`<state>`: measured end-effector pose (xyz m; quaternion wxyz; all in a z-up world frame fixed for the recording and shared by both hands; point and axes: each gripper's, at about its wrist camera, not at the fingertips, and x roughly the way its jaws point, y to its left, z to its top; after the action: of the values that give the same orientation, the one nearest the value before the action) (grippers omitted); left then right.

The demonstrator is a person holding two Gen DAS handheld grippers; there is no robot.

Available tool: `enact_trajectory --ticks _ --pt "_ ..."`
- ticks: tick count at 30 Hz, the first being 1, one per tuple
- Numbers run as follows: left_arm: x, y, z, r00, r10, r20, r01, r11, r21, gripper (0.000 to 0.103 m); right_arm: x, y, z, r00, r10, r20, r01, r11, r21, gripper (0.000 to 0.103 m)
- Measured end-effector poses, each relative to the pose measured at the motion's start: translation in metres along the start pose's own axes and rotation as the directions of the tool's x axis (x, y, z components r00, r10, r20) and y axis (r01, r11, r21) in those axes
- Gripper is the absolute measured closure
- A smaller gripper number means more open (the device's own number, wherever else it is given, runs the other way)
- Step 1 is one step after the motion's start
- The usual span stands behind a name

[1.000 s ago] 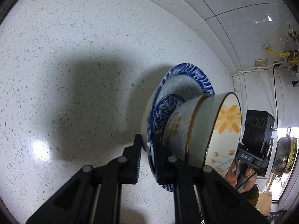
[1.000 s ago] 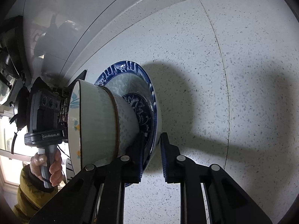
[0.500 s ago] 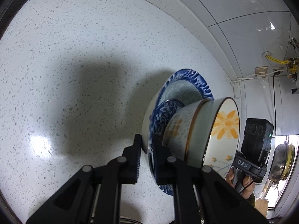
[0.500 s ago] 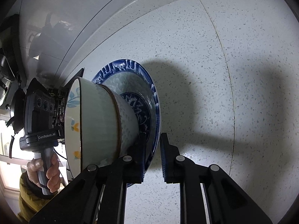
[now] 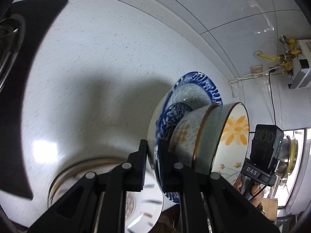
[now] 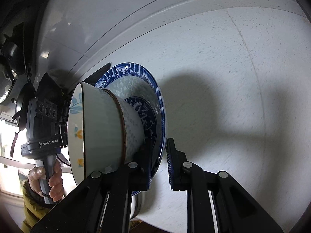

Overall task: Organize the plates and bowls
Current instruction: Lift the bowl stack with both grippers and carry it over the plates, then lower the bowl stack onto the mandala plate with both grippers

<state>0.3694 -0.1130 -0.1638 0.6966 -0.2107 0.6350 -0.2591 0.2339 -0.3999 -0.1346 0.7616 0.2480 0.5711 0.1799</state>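
A blue-patterned plate [image 5: 196,89] hangs over the speckled counter [image 5: 97,58], seen nearly edge-on in both wrist views. My left gripper [image 5: 152,151] is shut on its near rim. My right gripper [image 6: 159,147] is shut on the opposite rim of the same plate [image 6: 134,71]. On the plate sit two stacked bowls [image 5: 210,136]: a pale patterned one below, and a green one with a yellow flower inside [image 5: 235,130]. From the right the bowls [image 6: 108,128] hide most of the plate's centre.
A white gold-rimmed dish [image 5: 108,186], blurred, lies below the left fingers near the counter's front edge. A black slab [image 5: 25,81] fills the left side. The tiled wall [image 5: 213,9] runs behind. At the right are yellow gas pipes [image 5: 285,56] and a pot [image 5: 291,155].
Both grippers have risen and drawn back from the counter, carrying the plate and bowls. The white dish and the black slab have come into the left view.
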Motion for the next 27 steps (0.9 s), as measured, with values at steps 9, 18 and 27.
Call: enact_trajectory --ticks 9,18,27 --pt "-0.061 0.056 -0.075 0.999 0.032 -0.042 -0.032 0.999 0.01 0.093 0.035 0.051 -0.076 0.999 0.012 -0.037 -0.011 0.999 0.037 0.089" --pt "-0.048 0.112 -0.102 0.996 0.03 -0.087 -0.032 0.999 -0.025 0.093 0.079 0.054 -0.094 0.998 -0.009 -0.068 0.015 0.995 0.101 0.089" --pt "-0.03 0.106 -0.105 0.995 0.028 -0.096 -0.028 1.0 0.005 0.094 0.087 0.06 -0.092 0.998 -0.019 -0.057 0.025 0.995 0.097 0.09"
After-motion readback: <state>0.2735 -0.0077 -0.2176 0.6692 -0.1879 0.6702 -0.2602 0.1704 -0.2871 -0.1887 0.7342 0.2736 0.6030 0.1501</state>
